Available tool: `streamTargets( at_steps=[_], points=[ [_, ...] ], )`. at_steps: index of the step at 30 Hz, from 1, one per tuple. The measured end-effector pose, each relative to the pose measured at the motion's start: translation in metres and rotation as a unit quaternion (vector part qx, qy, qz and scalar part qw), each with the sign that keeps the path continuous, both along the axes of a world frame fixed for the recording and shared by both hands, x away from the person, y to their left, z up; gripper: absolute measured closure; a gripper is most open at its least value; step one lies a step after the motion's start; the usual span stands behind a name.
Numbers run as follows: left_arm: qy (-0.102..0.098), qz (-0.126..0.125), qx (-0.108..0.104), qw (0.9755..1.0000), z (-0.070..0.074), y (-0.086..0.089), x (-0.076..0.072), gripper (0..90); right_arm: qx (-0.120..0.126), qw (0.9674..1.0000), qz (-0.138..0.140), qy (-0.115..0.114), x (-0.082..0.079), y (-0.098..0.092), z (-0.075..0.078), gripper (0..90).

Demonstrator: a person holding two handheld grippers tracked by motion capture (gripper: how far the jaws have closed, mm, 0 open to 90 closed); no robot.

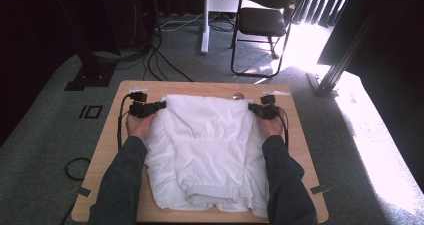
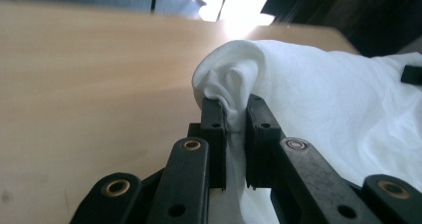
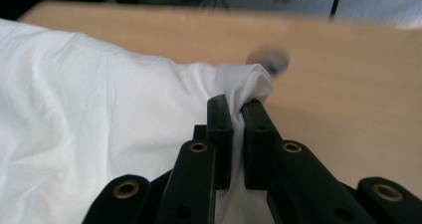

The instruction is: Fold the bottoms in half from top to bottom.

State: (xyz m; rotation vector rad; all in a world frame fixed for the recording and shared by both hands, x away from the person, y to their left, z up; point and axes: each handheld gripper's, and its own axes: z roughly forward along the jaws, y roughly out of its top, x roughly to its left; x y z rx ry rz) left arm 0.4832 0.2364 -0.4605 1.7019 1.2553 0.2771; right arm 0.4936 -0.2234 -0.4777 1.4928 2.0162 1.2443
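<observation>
Left tool [image 2: 235,115] clamping a bunched corner of the white garment [image 1: 202,140]. Right tool [image 3: 238,115] pinching the opposite corner, both over the wooden surface [image 1: 300,135]. Probably shorts, hard telling.

I read this as a lab or recording studio rather than a home. My wooden counter [image 1: 300,135] stands alone on grey carpet [image 1: 45,130], with black cables [image 1: 160,60] trailing across it. Dark curtains [image 1: 45,20] wall off the left, a metal frame post [image 1: 345,60] stands right, and a black folding chair [image 1: 262,22] sits behind, beside what may be window blinds.
</observation>
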Motion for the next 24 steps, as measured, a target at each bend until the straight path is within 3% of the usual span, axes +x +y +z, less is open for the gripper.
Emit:
streamTargets(
  at_steps=[1,2,3,4,5,7,8,9,10,11,13,14,15,16,17,19,20,21,22,23,24],
  points=[
    [0.0,0.0,0.0,1.0,0.0,0.0,0.0,82.8,0.0,1.0,0.0,0.0,0.0,0.0,0.0,84.8],
    [-0.013,-0.002,-0.004,0.9999,0.009,-0.001,-0.001,82.8,0.003,0.9999,-0.001,-0.013,0.0,-0.002,0.008,84.8],
    [-0.02,-0.005,-0.004,0.9998,0.015,-0.002,-0.002,82.7,0.01,0.9989,-0.002,-0.046,-0.003,-0.006,0.026,84.8],
    [-0.042,-0.008,0.001,0.9991,0.026,-0.004,-0.008,82.7,0.012,0.9982,-0.002,-0.059,-0.006,-0.008,0.033,84.7],
    [-0.042,-0.008,0.001,0.9991,0.026,-0.004,-0.008,82.7,0.012,0.9982,-0.002,-0.059,-0.006,-0.008,0.033,84.7],
    [-0.053,-0.018,0.009,0.9984,0.031,-0.005,-0.017,82.5,0.012,0.9965,0.01,-0.082,-0.016,-0.012,0.042,84.6],
    [-0.073,-0.031,0.008,0.9968,0.032,-0.002,-0.033,82.5,0.014,0.9949,0.025,-0.097,-0.028,-0.015,0.045,84.5],
    [-0.073,-0.031,0.008,0.9968,0.032,-0.002,-0.033,82.5,0.014,0.9949,0.025,-0.097,-0.028,-0.015,0.045,84.5],
    [-0.092,-0.045,-0.002,0.9948,0.031,0.002,-0.053,82.5,0.017,0.993,0.041,-0.11,-0.047,-0.02,0.045,84.4],
    [-0.092,-0.045,-0.002,0.9948,0.031,0.002,-0.053,82.5,0.017,0.993,0.041,-0.11,-0.047,-0.02,0.045,84.4],
    [-0.106,-0.061,-0.002,0.9925,0.03,0.004,-0.076,82.6,0.022,0.9901,0.062,-0.124,-0.072,-0.027,0.042,84.4],
    [-0.114,-0.074,-0.001,0.9907,0.026,0.006,-0.1,82.7,0.022,0.9877,0.075,-0.135,-0.092,-0.031,0.04,84.4],
    [-0.114,-0.074,-0.001,0.9907,0.026,0.006,-0.1,82.7,0.022,0.9877,0.075,-0.135,-0.092,-0.031,0.04,84.4],
    [-0.116,-0.085,0.017,0.9895,0.021,0.007,-0.122,82.7,0.014,0.9853,0.089,-0.145,-0.117,-0.034,0.037,84.3],
    [-0.116,-0.085,0.017,0.9895,0.021,0.007,-0.122,82.8,0.014,0.9853,0.089,-0.145,-0.117,-0.034,0.037,84.3],
    [-0.118,-0.09,0.008,0.989,0.015,0.013,-0.144,84.0,0.011,0.9825,0.106,-0.153,-0.144,-0.037,0.031,84.2],
    [-0.105,-0.089,0.014,0.9904,0.007,0.018,-0.164,85.9,0.003,0.9819,0.105,-0.158,-0.165,-0.038,0.025,84.2],
    [-0.105,-0.089,0.014,0.9904,0.007,0.018,-0.164,86.2,0.003,0.9819,0.105,-0.158,-0.165,-0.038,0.025,84.2],
    [-0.089,-0.102,0.02,0.9906,-0.005,0.019,-0.182,86.3,0.005,0.9812,0.113,-0.156,-0.186,-0.04,0.014,84.0],
    [-0.089,-0.102,0.02,0.9906,-0.005,0.019,-0.182,86.9,0.005,0.9812,0.113,-0.156,-0.186,-0.04,0.014,84.0],
    [-0.074,-0.111,0.033,0.9906,-0.013,0.016,-0.191,87.3,-0.011,0.9833,0.111,-0.143,-0.206,-0.039,-0.003,83.8]
  ],
)
